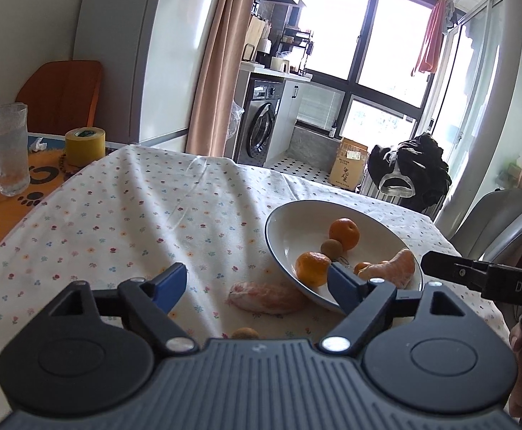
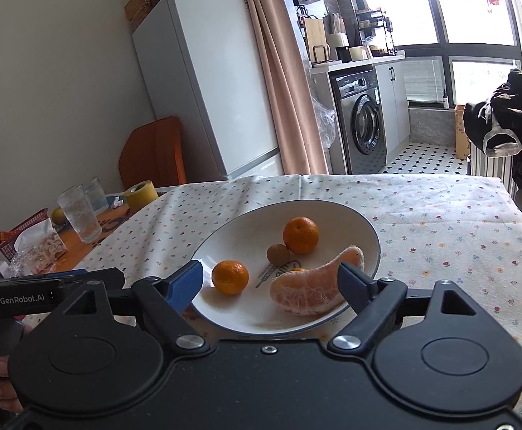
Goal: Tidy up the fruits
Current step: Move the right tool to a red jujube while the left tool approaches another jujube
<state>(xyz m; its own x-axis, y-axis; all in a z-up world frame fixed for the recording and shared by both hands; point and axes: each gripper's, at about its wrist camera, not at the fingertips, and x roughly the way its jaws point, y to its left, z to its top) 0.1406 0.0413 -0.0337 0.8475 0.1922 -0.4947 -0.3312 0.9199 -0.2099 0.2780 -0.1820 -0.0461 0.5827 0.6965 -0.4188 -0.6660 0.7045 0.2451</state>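
**Fruit mostly gathered in the bowl, one segment left on the cloth**

Fruit collected in a wide, shallow white ceramic bowl with a dark rim [image 2: 376, 251], set on the flower-print tablecloth [image 1: 117, 222]: two small orange mandarins [image 2: 230, 276] [image 2: 300, 235], a small round brown fruit [image 2: 278, 253] touching the farther mandarin, and a large peeled pale-orange citrus segment [image 2: 311, 292] lying against the near right wall, likely resting where the slope stops it.

Still outside: a second peeled pinkish citrus segment [image 1: 266, 298] on the cloth just beside the bowl's near-left rim, and another small brown fruit [image 1: 245, 333] nearer, half hidden by the tool body.

Left gripper [image 1: 257, 285] spread wide, empty, bracketing the loose segment, probably lined up to pick it. Right gripper [image 2: 270, 281] equally wide, empty, over the bowl's near edge, framing the near mandarin and the segment; seemingly just hovering.

Off to the left, clear of the work: textured drinking glass [image 1: 7, 152] and yellow tape roll [image 1: 84, 145].
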